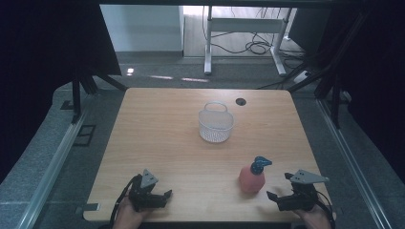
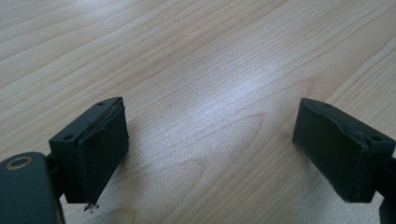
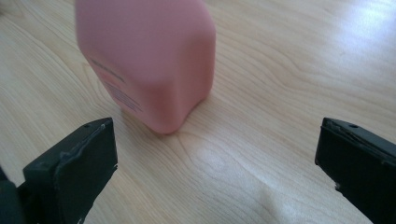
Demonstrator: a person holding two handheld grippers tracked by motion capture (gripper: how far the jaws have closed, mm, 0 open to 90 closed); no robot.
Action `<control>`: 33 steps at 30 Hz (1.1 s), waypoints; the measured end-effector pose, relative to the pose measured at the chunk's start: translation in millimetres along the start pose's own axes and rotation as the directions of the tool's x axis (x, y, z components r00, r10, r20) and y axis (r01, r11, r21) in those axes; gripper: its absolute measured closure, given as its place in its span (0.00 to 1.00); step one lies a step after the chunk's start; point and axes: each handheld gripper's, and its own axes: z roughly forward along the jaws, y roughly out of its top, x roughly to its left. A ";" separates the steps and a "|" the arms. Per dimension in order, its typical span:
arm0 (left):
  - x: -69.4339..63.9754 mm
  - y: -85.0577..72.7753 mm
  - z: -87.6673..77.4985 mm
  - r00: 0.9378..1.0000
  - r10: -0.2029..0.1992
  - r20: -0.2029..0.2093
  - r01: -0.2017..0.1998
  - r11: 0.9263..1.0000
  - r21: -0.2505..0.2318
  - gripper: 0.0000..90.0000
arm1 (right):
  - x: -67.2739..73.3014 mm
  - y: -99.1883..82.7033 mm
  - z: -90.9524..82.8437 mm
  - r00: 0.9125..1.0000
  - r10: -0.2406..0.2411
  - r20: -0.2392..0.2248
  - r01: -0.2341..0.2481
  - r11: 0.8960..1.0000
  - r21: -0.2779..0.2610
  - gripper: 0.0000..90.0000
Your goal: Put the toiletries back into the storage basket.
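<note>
The pink bottle (image 1: 251, 178) with a blue cap is seen upright at the lower right of the high view, just beside the right gripper (image 1: 282, 186), whose jaws are spread apart. The left gripper (image 1: 156, 193), at lower left, is likewise held apart over bare table (image 1: 167, 138).

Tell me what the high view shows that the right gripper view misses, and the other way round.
High view alone: the white mesh basket standing mid-table, the bottle's blue pump top, the left claw near the front edge, and the floor beyond. Right gripper view alone: a close look at the printed label low on the bottle's side, and the bottle's base ahead of the open jaws, untouched. Both share: the pink bottle upright on the wooden table, and the right claw open just short of it.
</note>
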 end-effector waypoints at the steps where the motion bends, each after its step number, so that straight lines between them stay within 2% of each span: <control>1: 0.1 0.0 0.0 1.000 0.000 0.000 0.000 1.000 0.000 0.11 | 0.7 1.0 -1.0 1.000 0.001 -0.004 -0.001 1.000 -0.007 0.00; 8: 0.1 0.0 0.0 1.000 0.000 0.001 0.000 1.000 0.000 0.11 | 4.8 8.0 -5.9 0.999 0.005 -0.046 -0.007 0.999 -0.036 0.00; 11: 0.1 0.0 0.0 1.000 0.001 0.001 -0.001 1.000 0.000 0.11 | 7.8 13.1 -8.6 0.997 0.008 -0.083 -0.013 0.998 -0.058 0.00; 17: 0.0 0.0 0.0 1.000 0.000 0.000 0.000 1.000 0.000 0.11 | 12.5 22.2 -10.0 0.997 -0.018 -0.080 0.014 0.998 -0.057 0.00; 25: 0.1 0.0 0.0 1.000 0.001 0.000 -0.001 1.000 0.000 0.11 | 16.4 33.6 -8.9 0.995 -0.022 -0.093 0.017 0.998 -0.058 0.00; 30: 0.1 0.0 0.0 1.000 0.001 0.000 -0.001 1.000 0.000 0.11 | 19.1 39.9 -10.2 0.996 -0.028 -0.089 0.021 0.997 -0.076 0.05; 33: 0.1 0.0 0.0 1.000 0.001 0.000 -0.001 1.000 0.001 0.11 | 18.9 44.9 -10.6 0.993 -0.023 -0.112 0.013 0.996 -0.090 0.07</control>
